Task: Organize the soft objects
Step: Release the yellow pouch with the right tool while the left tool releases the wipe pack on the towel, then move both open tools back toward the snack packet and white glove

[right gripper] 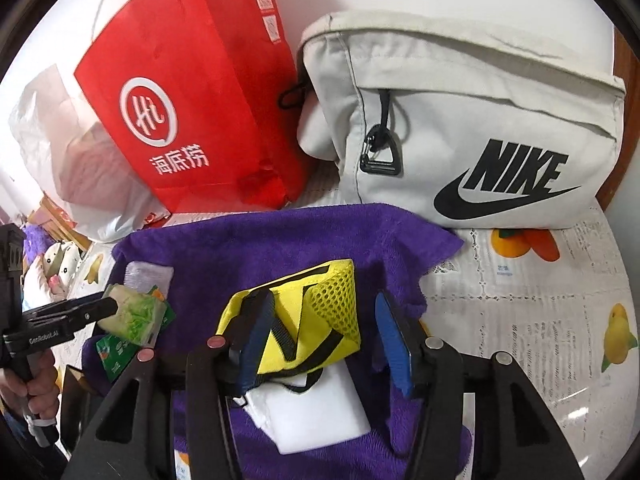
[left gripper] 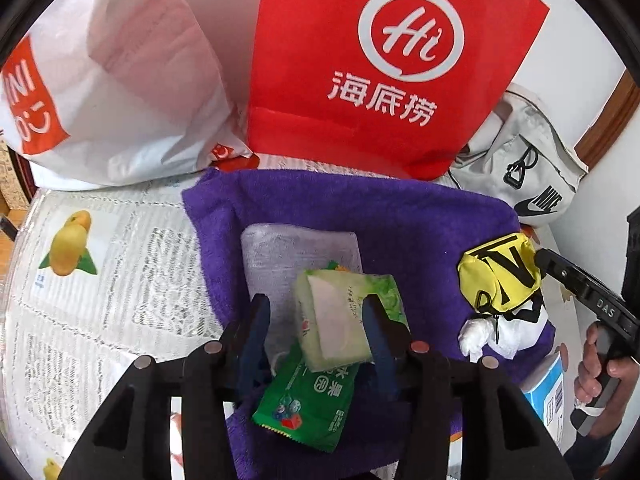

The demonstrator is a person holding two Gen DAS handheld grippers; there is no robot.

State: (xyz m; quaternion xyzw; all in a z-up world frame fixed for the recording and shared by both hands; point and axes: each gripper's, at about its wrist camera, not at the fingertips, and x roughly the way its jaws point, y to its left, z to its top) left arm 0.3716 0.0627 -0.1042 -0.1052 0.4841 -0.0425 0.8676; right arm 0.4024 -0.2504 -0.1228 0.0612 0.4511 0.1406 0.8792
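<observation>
A purple towel [left gripper: 392,220] [right gripper: 280,240] lies spread on the table. My left gripper [left gripper: 316,316] stands open around a pale green tissue pack [left gripper: 348,316] [right gripper: 134,314], which rests tilted on a green snack packet [left gripper: 308,404] and a grey cloth [left gripper: 288,248]. My right gripper [right gripper: 320,328] is open over a yellow mesh pouch [right gripper: 312,320] [left gripper: 500,276]; its left finger touches the pouch, the right one stands apart. The pouch lies on a white tissue pack [right gripper: 316,412] [left gripper: 500,334].
A red paper bag [left gripper: 384,60] [right gripper: 192,112], a white plastic bag [left gripper: 120,92] and a beige Nike bag [right gripper: 480,128] [left gripper: 528,176] stand behind the towel. A fruit-print tablecloth [left gripper: 100,264] [right gripper: 540,300] covers the table. A blue-white box [left gripper: 548,392] lies at the right.
</observation>
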